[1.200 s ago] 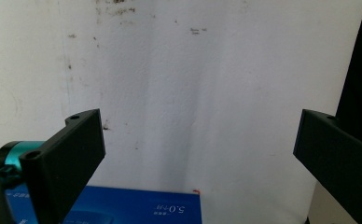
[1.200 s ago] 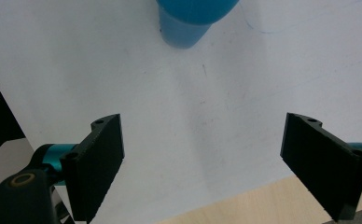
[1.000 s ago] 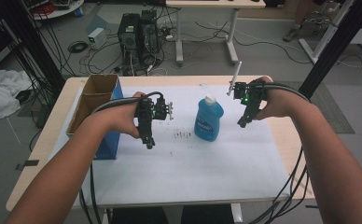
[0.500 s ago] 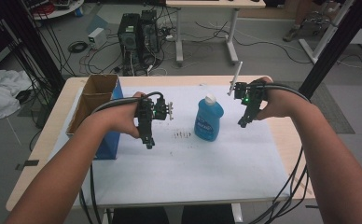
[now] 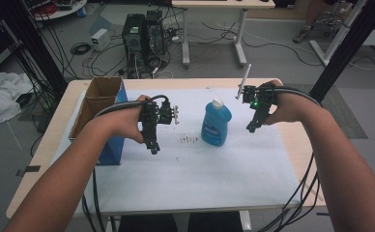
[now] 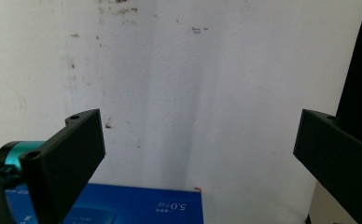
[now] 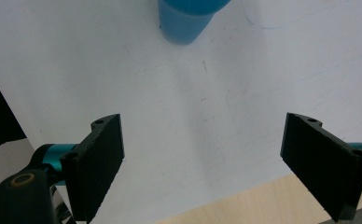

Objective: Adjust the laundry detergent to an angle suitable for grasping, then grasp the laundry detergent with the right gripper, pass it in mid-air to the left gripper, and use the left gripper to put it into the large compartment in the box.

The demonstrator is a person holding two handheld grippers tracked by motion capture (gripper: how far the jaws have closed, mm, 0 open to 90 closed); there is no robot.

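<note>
A blue bottle (image 5: pixel 216 124) with a white cap stands upright on the white mat (image 5: pixel 190 169), between the two hands. My left gripper (image 5: pixel 153 149) hangs to the bottom-left of it, above the mat, jaws pointing down. In the left gripper view the left gripper (image 6: pixel 195 149) is open over bare mat, with a blue box (image 6: pixel 137 210) at the lower edge. My right gripper (image 5: pixel 250 128) is held to the right of the bottle. In the right gripper view the right gripper (image 7: pixel 202 149) is open, and the bottle's base (image 7: pixel 188 18) shows at the top.
An open cardboard box with blue sides (image 5: pixel 101 108) stands at the table's left. A small brown stain (image 5: pixel 189 140) marks the mat near the bottle. The wooden table edge (image 5: pixel 296 145) runs along the right. Cables trail from both grippers over the front edge.
</note>
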